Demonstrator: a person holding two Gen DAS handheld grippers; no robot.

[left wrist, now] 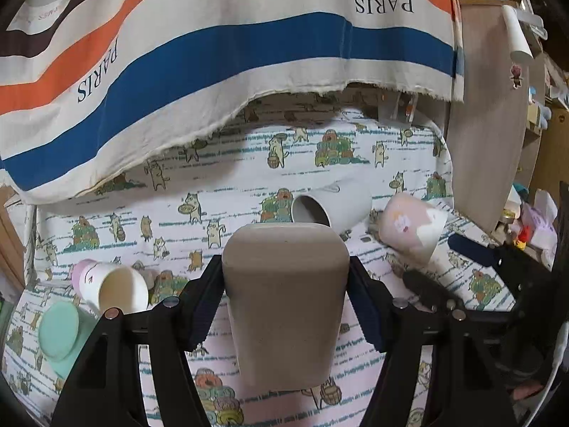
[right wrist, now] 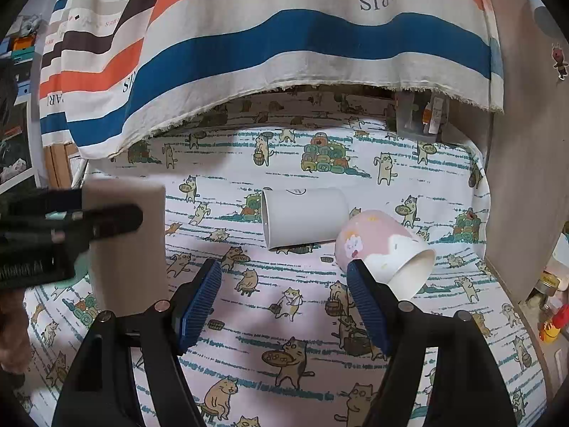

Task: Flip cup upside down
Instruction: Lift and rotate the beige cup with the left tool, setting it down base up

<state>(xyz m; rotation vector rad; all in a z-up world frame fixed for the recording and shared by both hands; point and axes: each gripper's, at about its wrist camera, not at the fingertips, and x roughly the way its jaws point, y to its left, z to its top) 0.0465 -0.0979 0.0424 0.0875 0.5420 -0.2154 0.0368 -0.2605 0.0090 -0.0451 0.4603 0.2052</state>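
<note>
Currently left gripper [left wrist: 286, 281] clenched on grey cup [left wrist: 284, 306] (held aloft) — slack squeeze risks drop; right gripper [right wrist: 284, 284] released.

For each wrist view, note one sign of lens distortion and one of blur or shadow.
Left wrist view: the striped cloth bows with the fisheye; a soft shadow lies on the tablecloth beneath it. Right wrist view: dark corners ring the frame; the left gripper and its grey cup look blurred.
</note>
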